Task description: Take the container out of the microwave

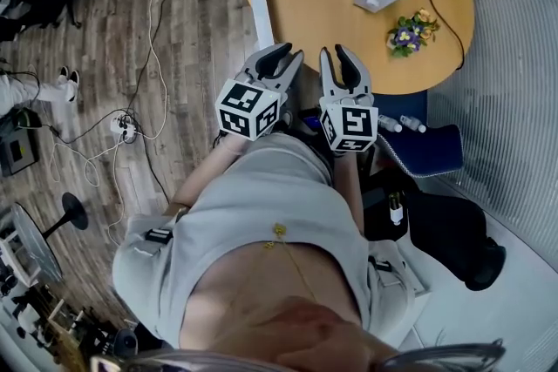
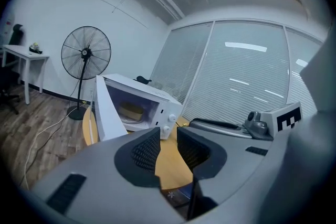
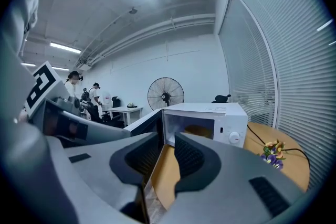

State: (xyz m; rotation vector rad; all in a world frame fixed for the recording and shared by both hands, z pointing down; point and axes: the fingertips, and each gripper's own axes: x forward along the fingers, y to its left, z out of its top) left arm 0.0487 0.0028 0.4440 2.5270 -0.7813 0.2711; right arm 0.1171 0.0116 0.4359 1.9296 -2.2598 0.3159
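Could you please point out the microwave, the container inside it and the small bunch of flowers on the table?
microwave (image 3: 231, 124): right gripper view, on its white control panel.
container (image 2: 130, 110): left gripper view, on its yellowish side inside the open cavity.
flowers (image 1: 405, 36): head view, on the purple blooms.

container (image 2: 131, 110): yellowish, low, I see it inside the microwave (image 2: 167, 113) cavity | microwave: white, door swung open, upright on desk (image 2: 167, 168)
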